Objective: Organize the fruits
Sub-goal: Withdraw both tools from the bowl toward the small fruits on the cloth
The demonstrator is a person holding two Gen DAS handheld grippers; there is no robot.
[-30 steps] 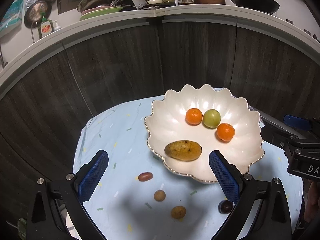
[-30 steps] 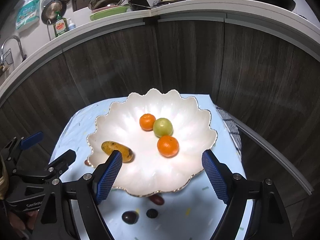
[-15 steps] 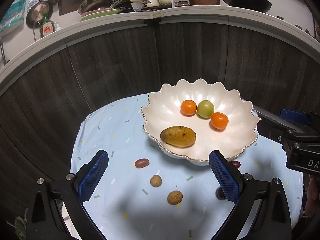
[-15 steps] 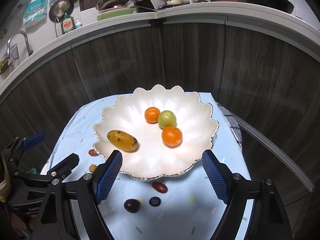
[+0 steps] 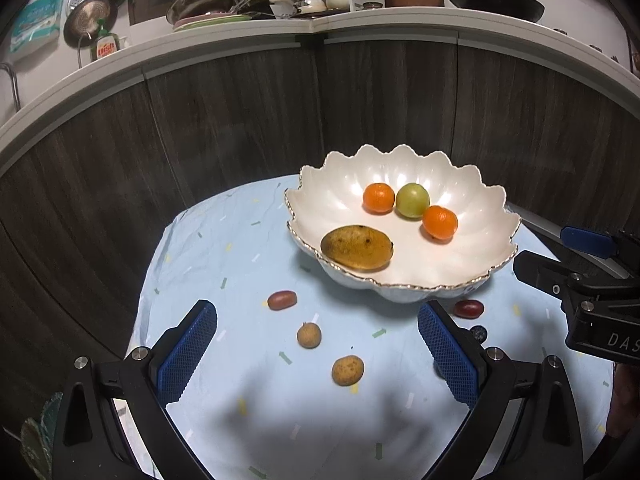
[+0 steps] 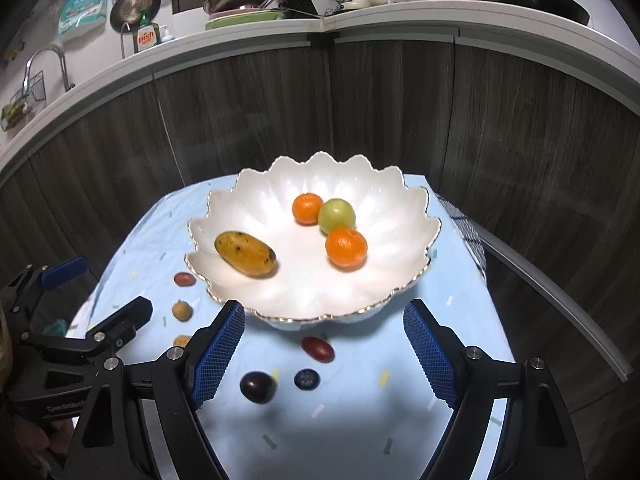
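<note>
A white scalloped bowl [image 5: 472, 280] [image 6: 420, 208] on the light blue cloth holds a yellow mango [image 5: 357, 248] [image 6: 245, 254], two oranges [image 5: 378, 198] [image 5: 440, 222] and a green fruit [image 5: 412, 200] [image 6: 337, 215]. Small fruits lie loose on the cloth in front of it: a red grape [image 5: 282, 300], two brown longans [image 5: 309, 335] [image 5: 347, 370], another red grape [image 6: 317, 349], a dark plum [image 6: 258, 387] and a blueberry [image 6: 307, 379]. My left gripper [image 5: 318, 360] is open and empty above the longans. My right gripper [image 6: 324, 354] is open and empty above the red grape.
The small table [image 5: 208, 240] stands against dark wood cabinet panels [image 5: 240, 120]. A counter [image 5: 360, 20] above carries pots, dishes and a wok. A checked cloth [image 6: 472, 240] lies at the table's right edge.
Both grippers have drawn back and up from the bowl, so more of the cloth and the loose fruits shows. Both stay open. No fruit has moved.
</note>
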